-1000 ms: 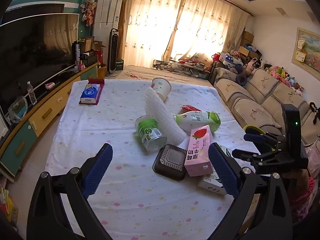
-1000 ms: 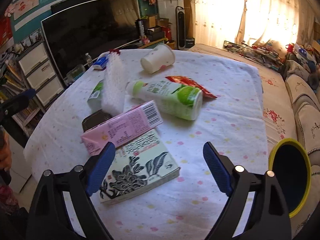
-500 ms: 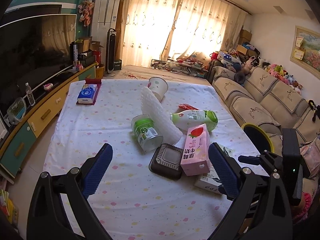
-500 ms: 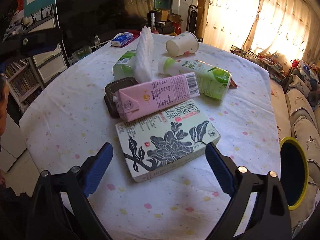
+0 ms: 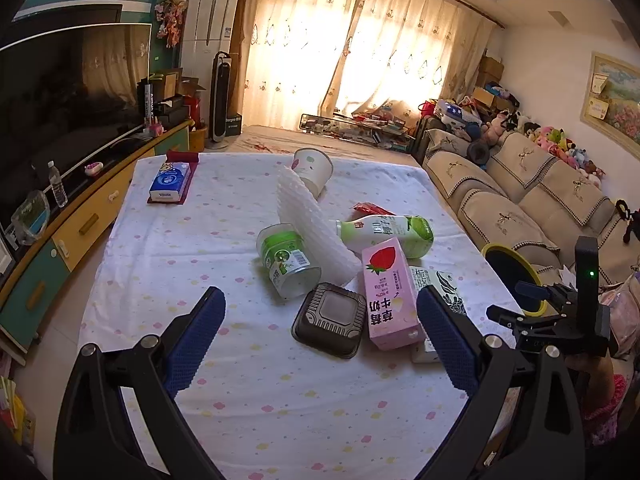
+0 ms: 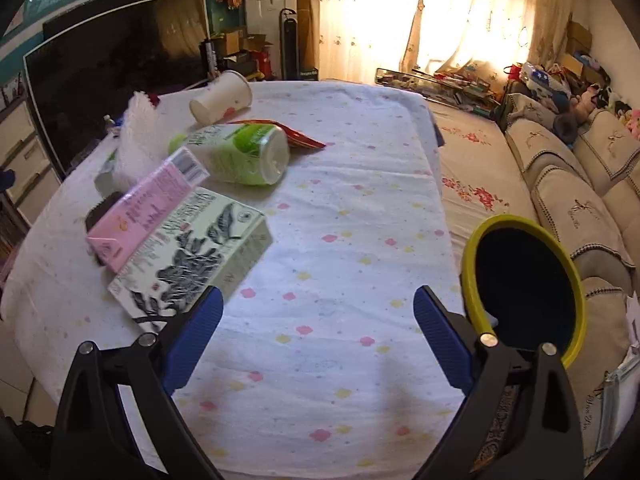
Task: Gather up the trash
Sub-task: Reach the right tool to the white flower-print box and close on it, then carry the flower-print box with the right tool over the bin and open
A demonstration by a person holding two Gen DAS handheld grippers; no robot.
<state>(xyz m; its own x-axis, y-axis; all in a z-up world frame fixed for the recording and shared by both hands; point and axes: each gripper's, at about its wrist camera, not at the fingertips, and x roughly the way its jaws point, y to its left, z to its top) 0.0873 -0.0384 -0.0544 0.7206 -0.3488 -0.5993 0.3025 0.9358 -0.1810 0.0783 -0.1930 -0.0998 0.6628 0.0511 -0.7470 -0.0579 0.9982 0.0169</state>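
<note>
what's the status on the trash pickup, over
Left gripper open, empty. Right gripper open, empty. Pink carton leaning on tea box, untouched. Yellow-rimmed bin off table edge, nothing blocking.

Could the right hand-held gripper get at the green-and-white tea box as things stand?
Probably yes: the right hand-held gripper is open, the tea box lies just ahead-left, though the pink carton rests on its far edge.

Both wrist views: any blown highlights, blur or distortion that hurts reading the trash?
Left wrist view: curtains blown out by backlight, strong fisheye bending at the edges, pink carton print sharp. Right wrist view: same window glare, floral box and pink carton softly blurred, bin interior pure black.
</note>
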